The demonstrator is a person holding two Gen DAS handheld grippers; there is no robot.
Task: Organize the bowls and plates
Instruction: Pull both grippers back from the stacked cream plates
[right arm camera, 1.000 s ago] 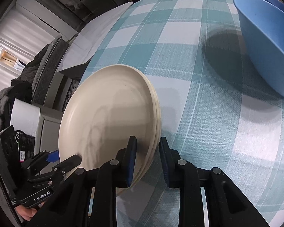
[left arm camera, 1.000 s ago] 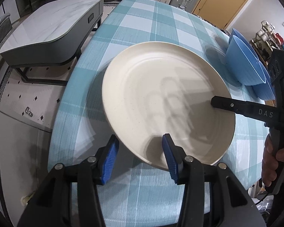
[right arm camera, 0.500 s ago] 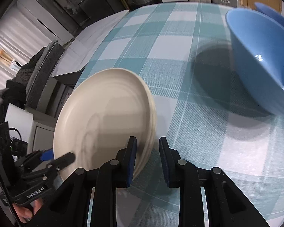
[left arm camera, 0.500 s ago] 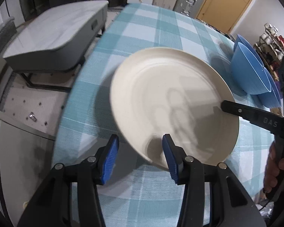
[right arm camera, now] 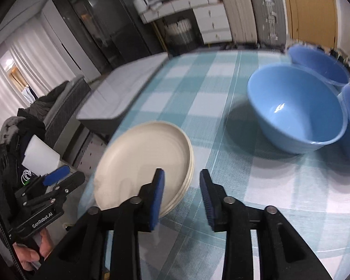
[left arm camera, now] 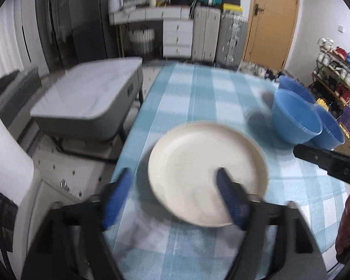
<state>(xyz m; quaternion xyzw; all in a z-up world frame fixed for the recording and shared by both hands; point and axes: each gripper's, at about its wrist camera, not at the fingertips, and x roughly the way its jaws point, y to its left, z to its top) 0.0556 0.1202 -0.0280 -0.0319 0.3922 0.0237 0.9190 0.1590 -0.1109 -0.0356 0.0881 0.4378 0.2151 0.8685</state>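
A stack of cream plates [left arm camera: 205, 170] lies flat on the teal checked tablecloth [left arm camera: 210, 98] near its left edge; it also shows in the right wrist view [right arm camera: 142, 165]. My left gripper [left arm camera: 177, 198] is open and empty, raised above the stack's near rim. My right gripper [right arm camera: 182, 196] is open and empty, just off the stack's right rim. Three blue bowls [right arm camera: 296, 114] stand at the table's right side, also in the left wrist view [left arm camera: 294, 116].
A grey marble-topped low table [left arm camera: 86, 98] stands left of the table, across a gap of floor. A white box [right arm camera: 40, 156] sits by the near left corner. A shelf of cups [left arm camera: 333, 63] stands at far right. Cabinets and a door line the back wall.
Both grippers have lifted and pulled back from the plate stack. The right gripper's jaws, which stood around the stack's rim, have opened and come off it. The stack now lies flat.
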